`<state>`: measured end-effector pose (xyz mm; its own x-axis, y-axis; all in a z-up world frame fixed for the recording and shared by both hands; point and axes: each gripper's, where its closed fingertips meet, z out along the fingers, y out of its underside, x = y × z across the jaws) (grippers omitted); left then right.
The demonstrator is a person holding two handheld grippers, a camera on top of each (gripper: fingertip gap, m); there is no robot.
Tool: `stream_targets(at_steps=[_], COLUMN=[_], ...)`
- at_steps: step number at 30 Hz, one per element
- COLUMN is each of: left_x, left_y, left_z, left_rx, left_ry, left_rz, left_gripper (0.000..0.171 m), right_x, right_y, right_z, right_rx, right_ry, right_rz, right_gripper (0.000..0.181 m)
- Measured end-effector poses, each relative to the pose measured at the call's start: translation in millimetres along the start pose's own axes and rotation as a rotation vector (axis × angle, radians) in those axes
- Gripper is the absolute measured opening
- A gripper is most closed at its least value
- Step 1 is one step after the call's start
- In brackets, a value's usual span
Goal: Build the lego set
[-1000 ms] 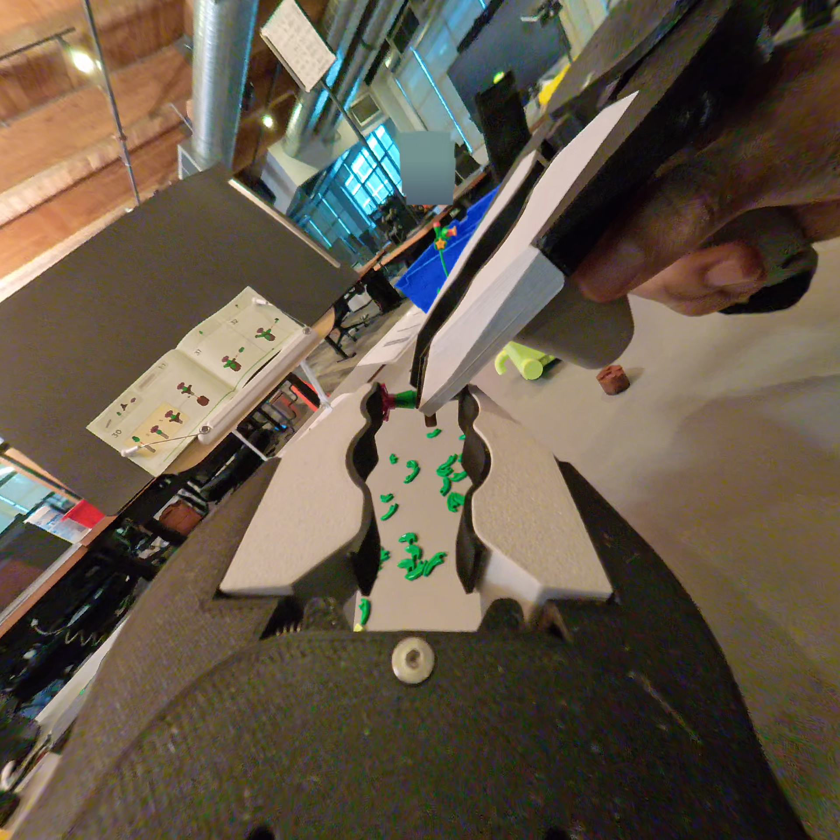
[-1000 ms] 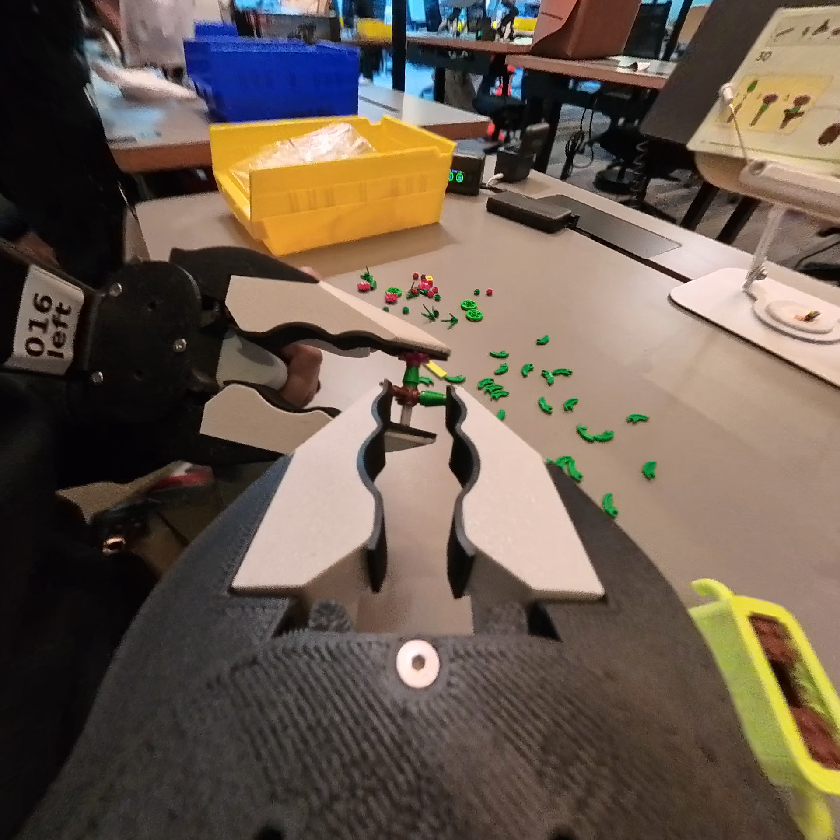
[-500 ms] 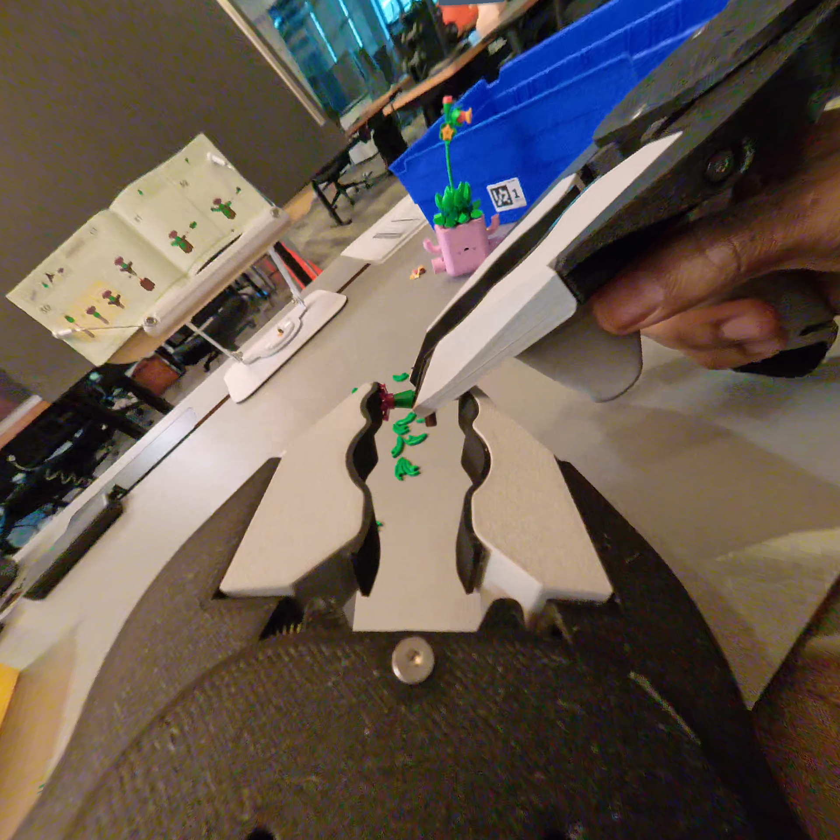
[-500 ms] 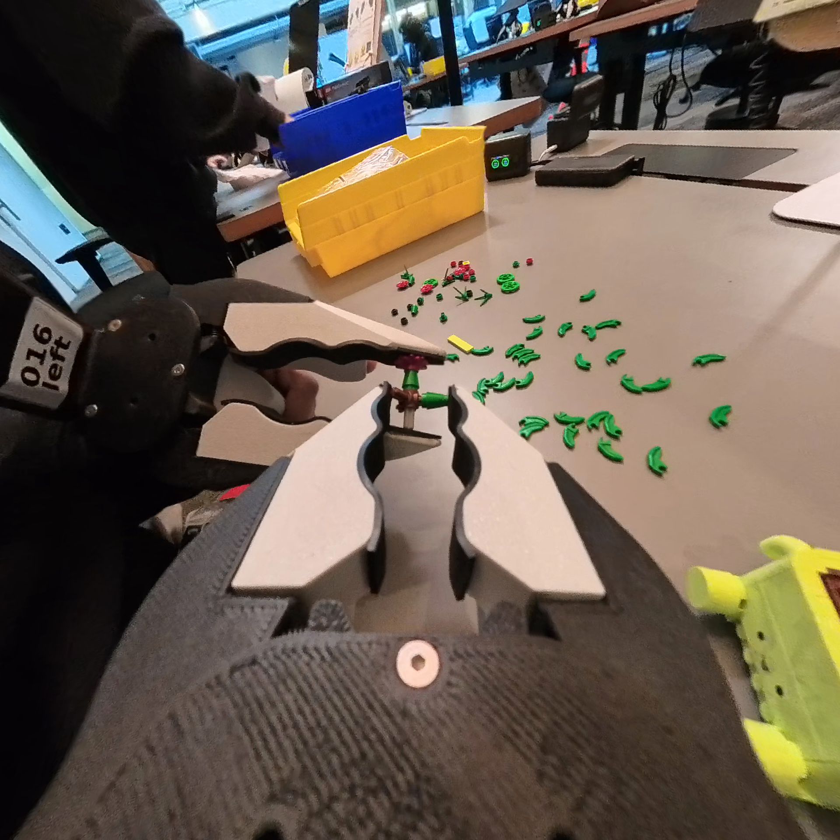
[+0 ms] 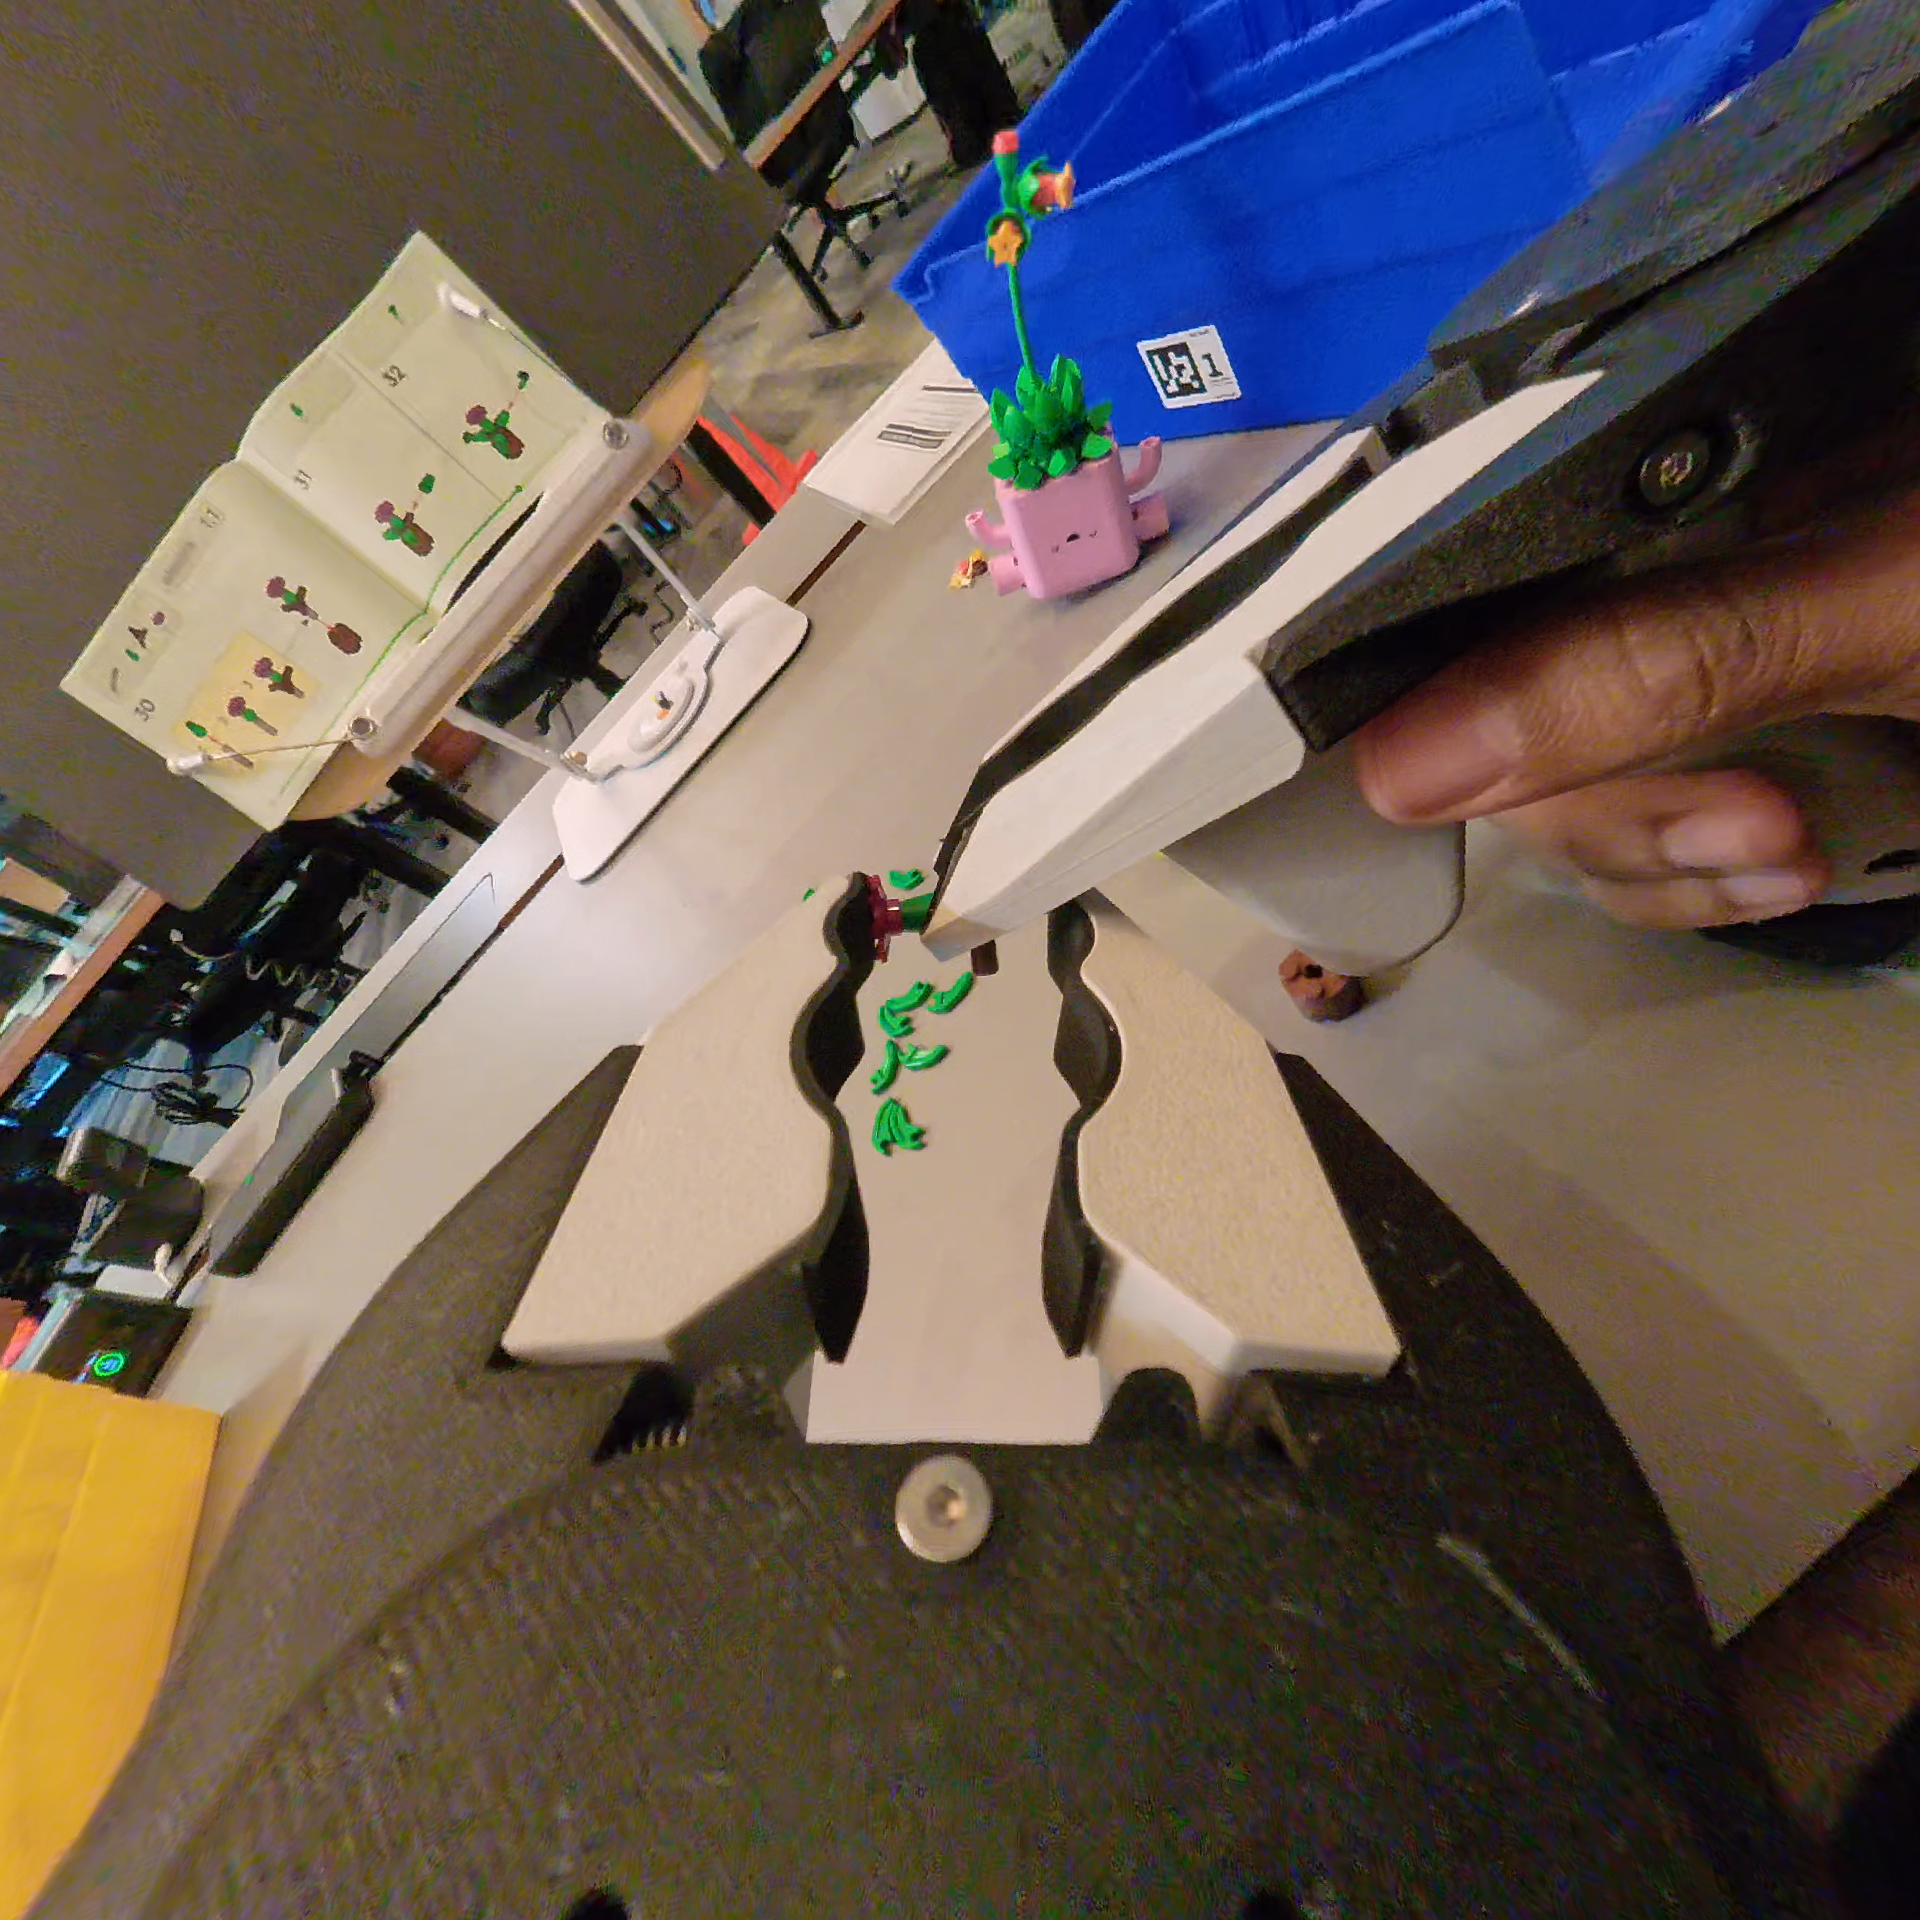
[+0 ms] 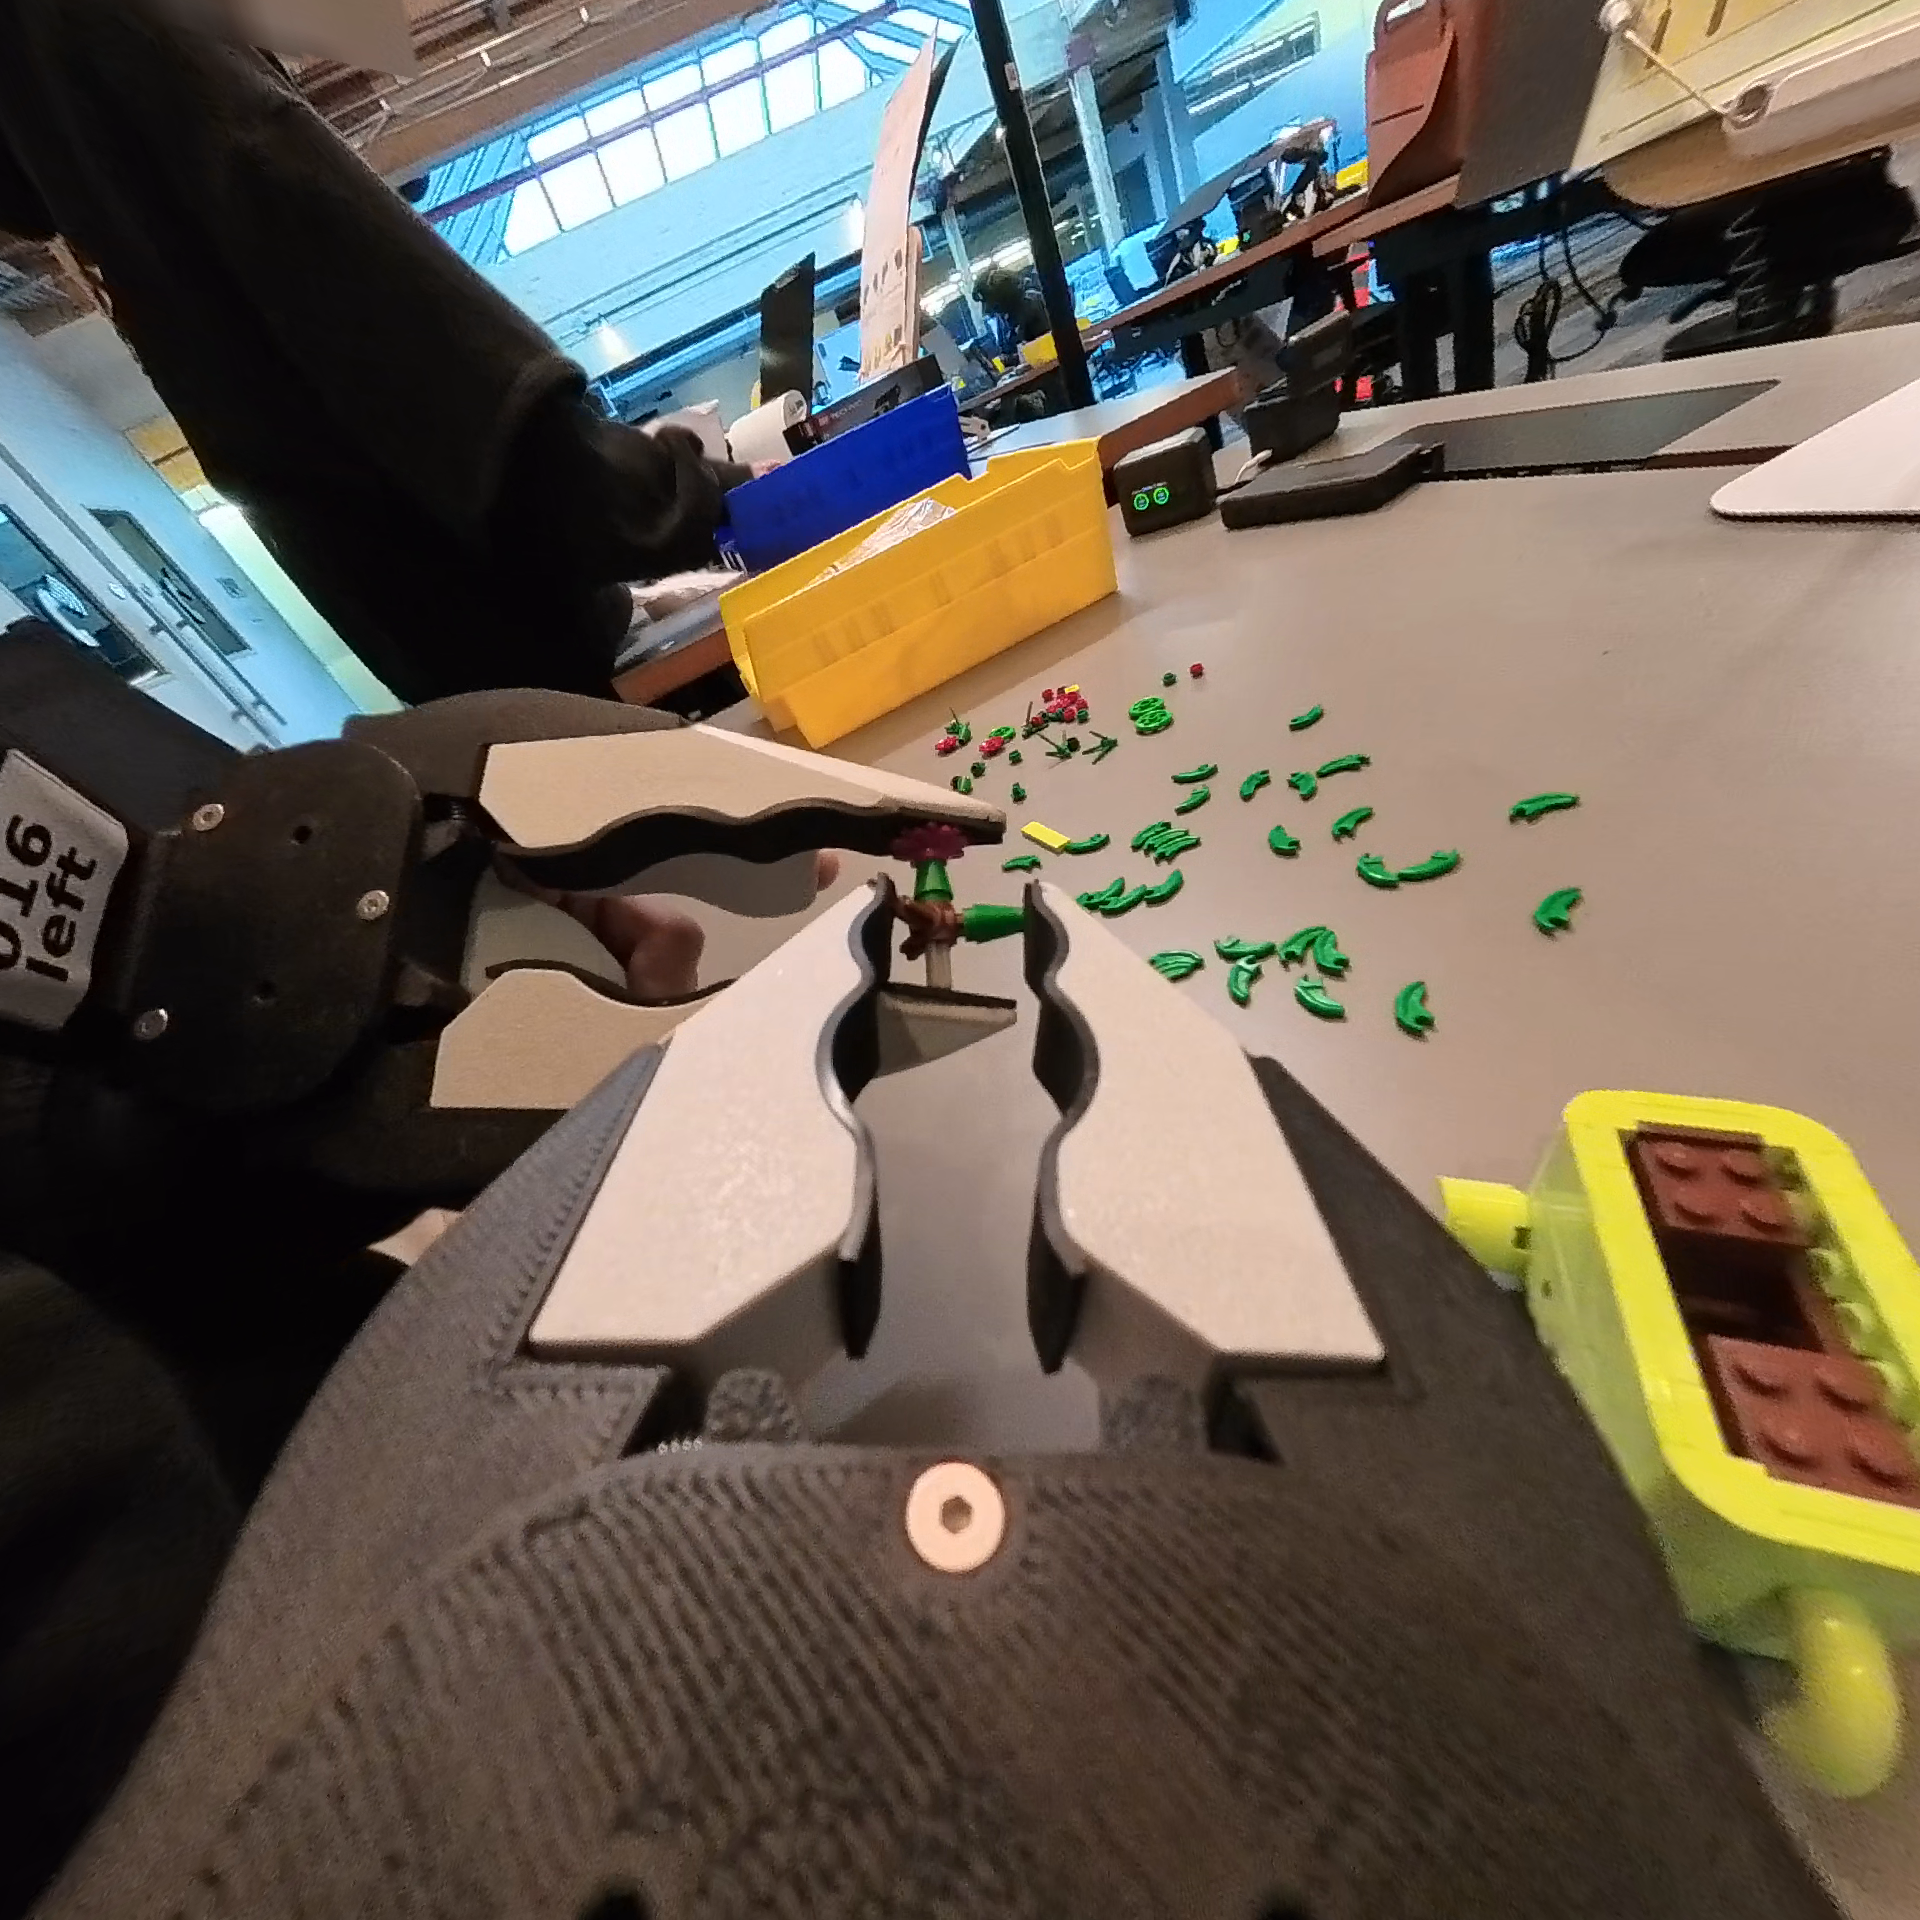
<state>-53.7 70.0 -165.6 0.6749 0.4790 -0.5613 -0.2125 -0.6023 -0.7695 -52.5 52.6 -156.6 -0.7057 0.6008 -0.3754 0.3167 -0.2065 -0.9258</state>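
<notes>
A small plant piece [image 6: 935,914], a brown branch with green stems and a magenta flower [image 6: 930,842], hangs above the grey table [image 6: 1558,644]. My left gripper [image 5: 956,925] is shut on it top to bottom, with the flower against its upper finger [image 6: 727,779]. My right gripper [image 6: 956,899] is shut on it sideways, across the brown and green parts. In the left wrist view the right gripper's fingers [image 5: 1101,790] cover most of the piece, and only the flower [image 5: 883,914] shows. A lime pot [image 6: 1704,1475] holding brown bricks lies at the right.
Several green leaf pieces [image 6: 1299,831] and small red pieces [image 6: 1060,707] lie scattered on the table. A yellow bin [image 6: 935,592] stands behind them. A pink pot with a built plant [image 5: 1060,520], a blue bin [image 5: 1299,208], a brown stud [image 5: 1320,992] and an instruction booklet [image 5: 312,540] on a stand are nearby. My two grippers' fingertips are within a few centimetres of each other.
Both grippers have kept hold of the plant piece and swung together. The right wrist view has dropped lower over the table, and the lime pot shows larger and nearer.
</notes>
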Motion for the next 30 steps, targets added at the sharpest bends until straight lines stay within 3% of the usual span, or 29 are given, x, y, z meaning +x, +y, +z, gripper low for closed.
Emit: stream_targets(at_steps=[6, 12, 30], left_x=[3.5, 3.9, -2.6], left_y=[1.7, 2.7, 3.9], left_z=[3.6, 3.5, -4.7], left_rx=[-0.02, -0.007, 0.015], left_ry=[0.021, 0.02, 0.008], left_rz=[-0.034, -0.011, -0.012], left_gripper=[0.031, 0.031, 0.031], right_x=[-0.4, 3.6, -4.7], right_y=[3.0, 3.9, 6.0], right_z=[1.2, 1.7, 7.4], right_rx=[-0.005, -0.004, 0.0], right_ry=[-0.031, -0.018, -0.051], right_rz=[0.029, 0.049, 0.087], right_gripper=[0.033, 0.024, 0.028])
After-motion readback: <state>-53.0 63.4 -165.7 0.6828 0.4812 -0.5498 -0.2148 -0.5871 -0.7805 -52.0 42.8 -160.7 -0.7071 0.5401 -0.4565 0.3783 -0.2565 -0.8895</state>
